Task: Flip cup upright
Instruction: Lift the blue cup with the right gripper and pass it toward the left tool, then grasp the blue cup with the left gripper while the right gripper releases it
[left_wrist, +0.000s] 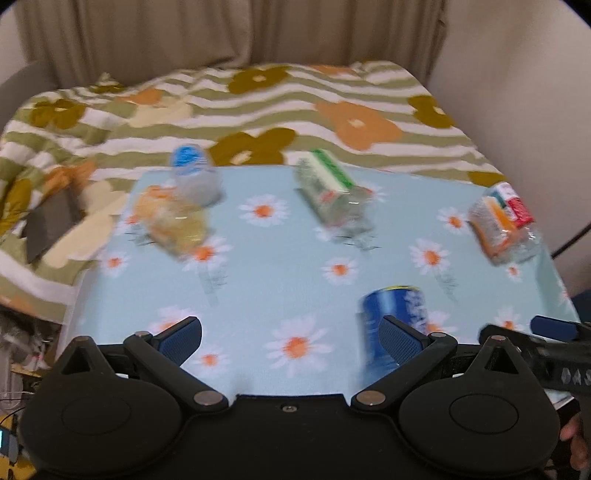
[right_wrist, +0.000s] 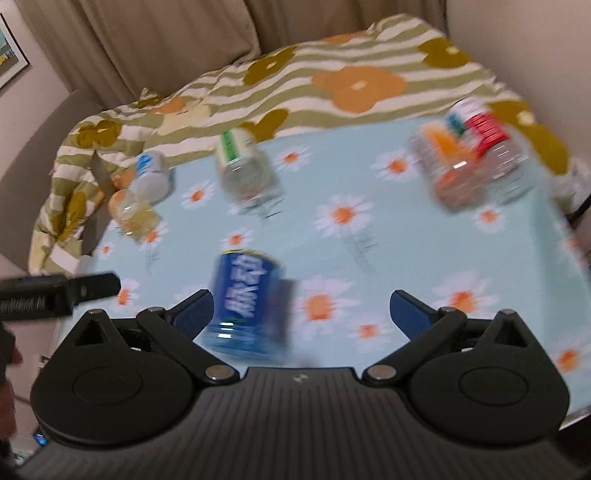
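Observation:
Several plastic cups stand upside down on a light blue daisy cloth (left_wrist: 280, 280); the frames are motion-blurred. A blue cup (left_wrist: 395, 314) (right_wrist: 247, 299) stands nearest. Farther off stand a green-labelled cup (left_wrist: 332, 192) (right_wrist: 245, 166), an orange and red cup (left_wrist: 504, 221) (right_wrist: 469, 158), a blue-capped clear cup (left_wrist: 194, 177) (right_wrist: 151, 177) and a yellow cup (left_wrist: 173, 221) (right_wrist: 131, 212). My left gripper (left_wrist: 291, 338) is open, the blue cup just beyond its right finger. My right gripper (right_wrist: 301, 314) is open, the blue cup by its left finger. Both are empty.
The cloth lies on a bed with a green-striped flower blanket (left_wrist: 258, 107) (right_wrist: 332, 74). Curtains and walls close the back. A dark flat object (left_wrist: 51, 225) lies on the blanket at the left. The other gripper shows at each view's edge (left_wrist: 546, 336) (right_wrist: 59, 291).

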